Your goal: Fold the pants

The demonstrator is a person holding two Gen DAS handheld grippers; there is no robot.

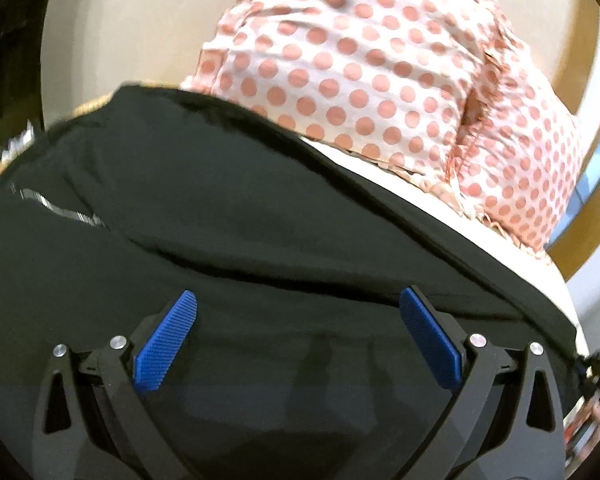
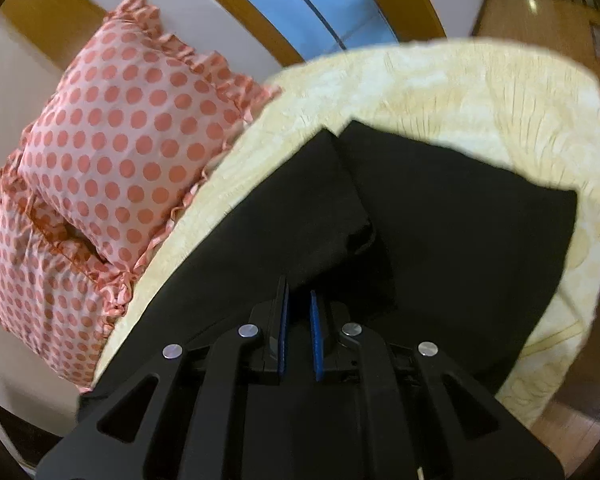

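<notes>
The left wrist camera is looking from close above the black pants (image 1: 220, 208) toward the dotted pillows (image 1: 380, 80); the right wrist camera is looking down from higher along the bed (image 2: 440, 80), sharing both.

— What sort of place is this?
— A bedroom in a home. There's a bed (image 2: 440, 80) with a pale yellow cover, and pillows (image 2: 112, 148) in pink polka-dot ruffled cases.
— Anything else?
— A wooden floor (image 2: 540, 12) and a wood-framed window (image 2: 312, 4).
</notes>
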